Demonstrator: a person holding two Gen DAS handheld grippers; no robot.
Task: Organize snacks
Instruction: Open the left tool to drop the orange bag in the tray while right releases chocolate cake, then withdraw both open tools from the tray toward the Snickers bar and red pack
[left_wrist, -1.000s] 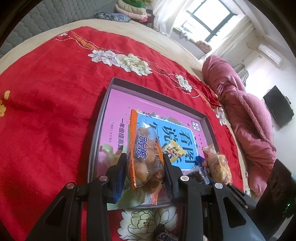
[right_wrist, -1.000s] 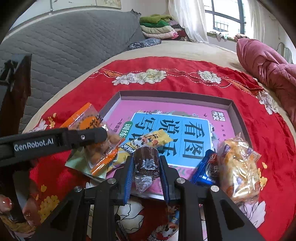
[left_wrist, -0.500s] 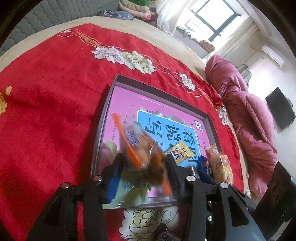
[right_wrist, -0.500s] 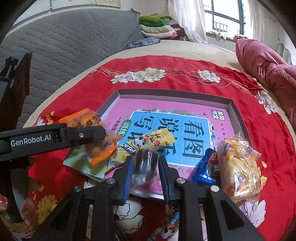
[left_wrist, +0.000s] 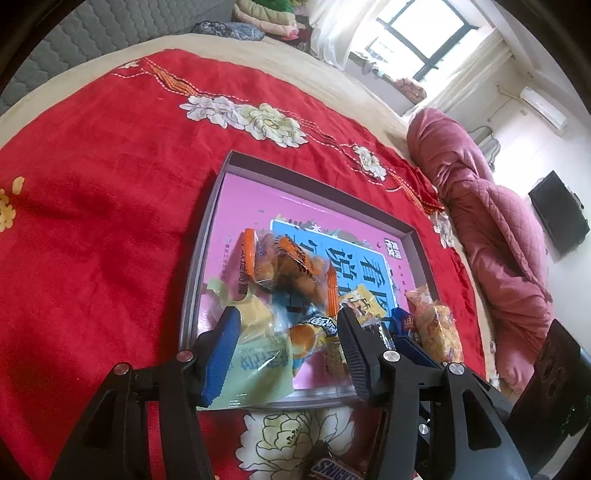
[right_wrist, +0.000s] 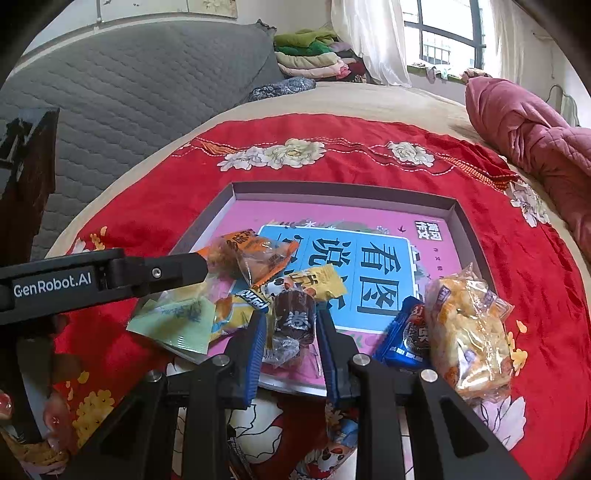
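A grey-rimmed tray (left_wrist: 207, 236) (right_wrist: 332, 188) with a pink and blue printed floor lies on the red cloth. My left gripper (left_wrist: 288, 332) hovers over its near left corner with its jaws opening and nothing pressed between the pads. The orange snack packet (left_wrist: 288, 262) (right_wrist: 255, 254) lies loose in the tray just beyond the fingertips. A pale green packet (left_wrist: 255, 354) (right_wrist: 173, 321) and a yellow panda packet (right_wrist: 314, 284) sit under and beside it. My right gripper (right_wrist: 291, 332) is shut on a brown wrapped snack (right_wrist: 295, 317) over the tray's near edge.
A blue packet (right_wrist: 406, 339) and a clear bag of yellow puffs (right_wrist: 469, 332) rest at the tray's near right corner. A Snickers bar (left_wrist: 332, 470) lies on the cloth below the tray. A pink quilt (left_wrist: 498, 236) is heaped at the right. A hand (right_wrist: 22, 413) shows at lower left.
The left jaws spread apart and the orange packet dropped out of them onto the snacks in the tray. The right gripper kept its hold on the brown snack and stayed put.
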